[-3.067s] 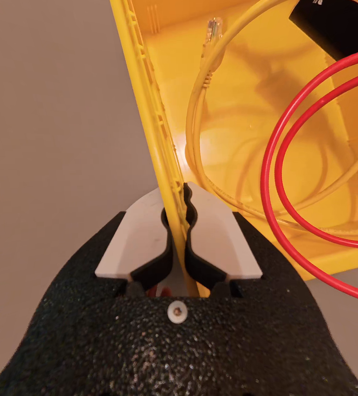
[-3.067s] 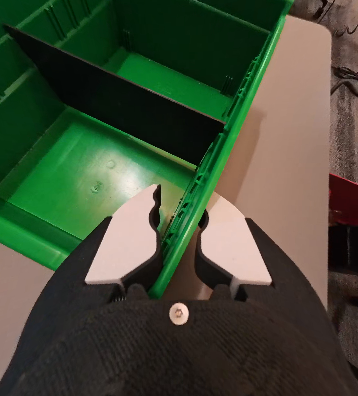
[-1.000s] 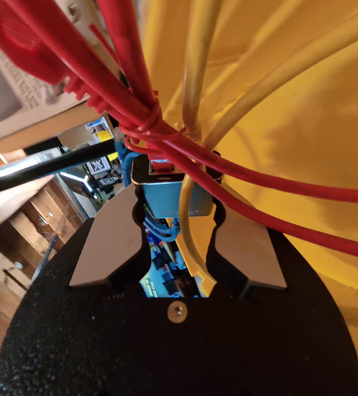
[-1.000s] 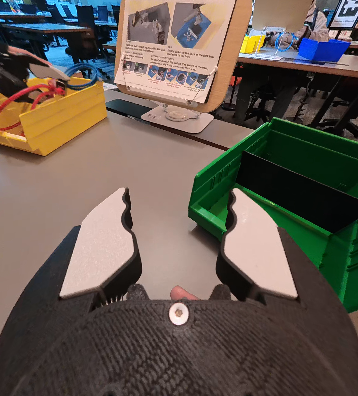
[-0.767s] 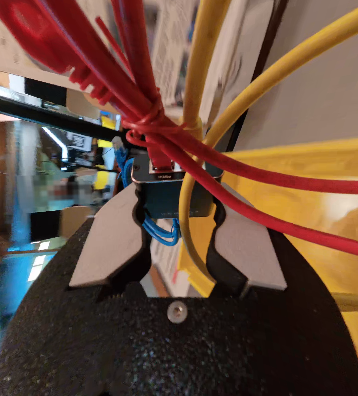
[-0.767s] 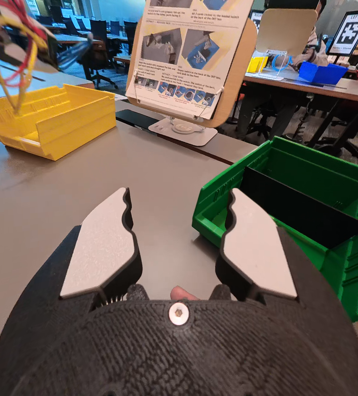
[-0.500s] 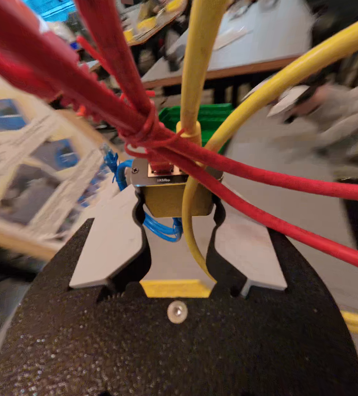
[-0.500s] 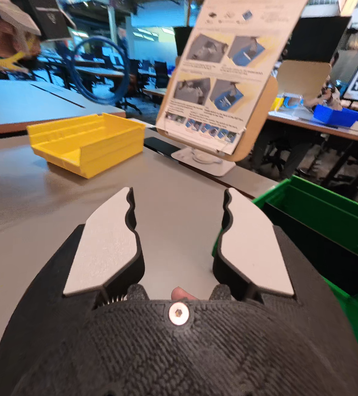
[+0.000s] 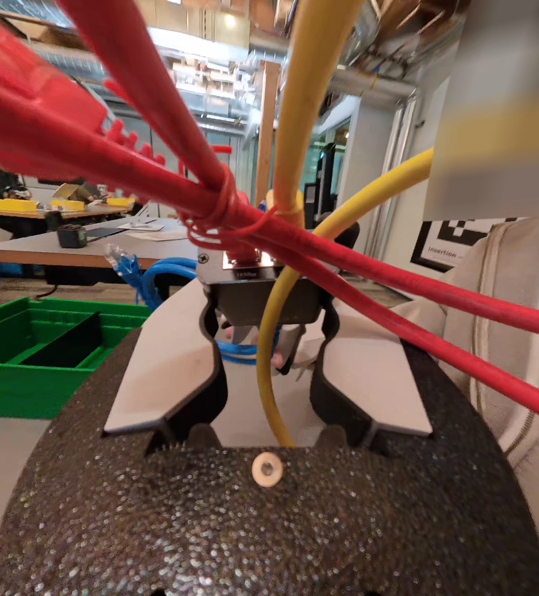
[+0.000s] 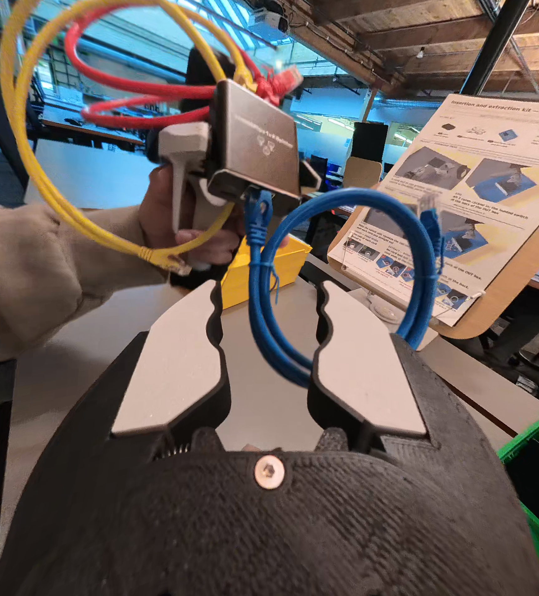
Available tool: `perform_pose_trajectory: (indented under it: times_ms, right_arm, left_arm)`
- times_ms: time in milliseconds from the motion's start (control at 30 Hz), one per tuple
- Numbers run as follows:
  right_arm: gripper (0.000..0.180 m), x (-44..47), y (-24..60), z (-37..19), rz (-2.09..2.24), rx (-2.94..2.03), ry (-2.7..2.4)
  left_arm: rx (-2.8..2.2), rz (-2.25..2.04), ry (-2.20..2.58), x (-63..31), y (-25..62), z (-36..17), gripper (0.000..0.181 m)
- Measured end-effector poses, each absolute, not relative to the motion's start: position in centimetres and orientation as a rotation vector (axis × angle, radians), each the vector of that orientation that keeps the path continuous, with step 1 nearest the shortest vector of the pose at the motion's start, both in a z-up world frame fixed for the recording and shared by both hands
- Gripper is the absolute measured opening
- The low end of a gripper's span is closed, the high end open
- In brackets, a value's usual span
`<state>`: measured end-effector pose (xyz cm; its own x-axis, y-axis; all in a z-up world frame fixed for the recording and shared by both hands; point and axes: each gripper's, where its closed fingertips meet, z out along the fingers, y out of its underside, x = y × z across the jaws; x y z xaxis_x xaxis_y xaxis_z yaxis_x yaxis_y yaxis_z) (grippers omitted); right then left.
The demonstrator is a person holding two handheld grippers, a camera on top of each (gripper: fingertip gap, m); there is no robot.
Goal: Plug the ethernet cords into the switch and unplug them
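while left tongs [image 9: 266,311] grip switch [image 9: 263,298] | right view: blue cord [image 10: 342,277] plugged underneath

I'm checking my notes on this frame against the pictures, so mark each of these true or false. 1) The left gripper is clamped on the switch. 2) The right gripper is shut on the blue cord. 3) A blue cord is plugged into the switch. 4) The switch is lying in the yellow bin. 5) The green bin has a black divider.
1) True: the left gripper grips the switch by its sides.
2) False: the right gripper is open; the blue cord hangs between its fingers, ungripped.
3) True: one blue plug sits in the switch's lower edge in the right wrist view.
4) False: it is held in the air, above the yellow bin.
5) True: the green bin has a black divider.
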<state>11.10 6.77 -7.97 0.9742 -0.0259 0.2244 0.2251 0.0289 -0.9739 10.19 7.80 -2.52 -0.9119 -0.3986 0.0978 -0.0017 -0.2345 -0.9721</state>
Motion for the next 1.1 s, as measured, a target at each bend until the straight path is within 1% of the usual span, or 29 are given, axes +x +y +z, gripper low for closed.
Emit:
perform_pose_trajectory:
  times_ms: [67,100,133,233,367,400,500,567,633,700,733,767,833,867,900,933,967,1033,1100]
  right_arm:
    - [0.052,11.6,6.6,-8.0,-0.221,-1.529,-0.152]
    - [0.040,11.3,6.5,-8.1,-0.217,-1.528,-0.180]
    - [0.022,10.7,6.4,-8.1,-0.190,-1.523,-0.227]
    - [0.017,10.7,6.3,-8.5,-0.223,-1.561,-0.275]
    - [0.016,11.5,5.9,-8.6,-0.415,-1.596,-0.340]
    - [0.016,11.8,5.6,-8.3,-0.441,-1.589,-0.330]
    - [0.016,12.6,4.4,-8.0,-0.417,-1.607,-0.339]
    - [0.016,13.2,3.5,-8.4,-0.398,-1.630,-0.377]
    - [0.016,13.9,2.5,-9.0,-0.440,-1.676,-0.432]
    - [0.016,14.3,1.6,-9.4,-0.468,-1.715,-0.472]
    - [0.016,14.5,1.3,-9.4,-0.489,-1.720,-0.483]
    - [0.016,14.7,1.1,-9.6,-0.506,-1.733,-0.491]
    - [0.016,15.3,0.8,-9.9,-0.526,-1.751,-0.488]
    - [0.016,15.3,0.7,-10.0,-0.524,-1.757,-0.492]
    - [0.016,15.4,0.6,-10.3,-0.529,-1.775,-0.504]
    - [0.016,15.6,0.6,-10.8,-0.551,-1.803,-0.522]
    - [0.016,15.9,0.6,-11.4,-0.579,-1.838,-0.536]
    - [0.016,16.1,0.7,-12.4,-0.601,-1.886,-0.560]
    - [0.016,16.1,0.9,-13.0,-0.579,-1.900,-0.577]
  left_arm:
    - [-0.483,-2.270,1.731,10.3,6.7,-3.2,0.063]
    - [-0.479,-2.268,1.732,10.3,6.3,-3.6,0.062]
    - [-0.471,-2.256,1.735,10.4,6.0,-4.0,0.062]
    - [-0.437,-2.210,1.724,10.4,5.7,-4.6,0.062]
    - [-0.555,-2.173,1.791,10.7,6.0,-5.6,0.061]
    - [-0.596,-2.156,1.825,10.7,6.2,-6.0,0.063]
    - [-0.682,-1.994,1.991,10.5,7.5,-8.6,0.080]
    - [-0.748,-1.786,2.122,10.5,9.0,-11.4,0.081]
    - [-0.837,-1.492,2.241,10.4,11.8,-15.0,0.082]
    - [-0.994,-1.081,2.302,10.6,16.8,-19.1,0.080]
    - [-1.089,-0.880,2.285,10.6,19.8,-20.7,0.074]
    - [-1.179,-0.716,2.249,10.4,22.8,-21.7,0.068]
    - [-1.386,-0.497,2.140,9.5,28.4,-22.7,0.067]
    - [-1.469,-0.469,2.058,9.2,30.7,-22.4,0.048]
    - [-1.543,-0.508,1.955,9.1,32.3,-21.6,0.037]
    - [-1.610,-0.565,1.856,9.0,33.4,-20.4,0.044]
    - [-1.642,-0.618,1.773,8.8,34.2,-18.9,0.048]
    - [-1.588,-0.731,1.646,8.8,34.2,-15.3,0.047]
    - [-1.392,-1.049,1.668,9.2,28.9,-10.6,0.050]
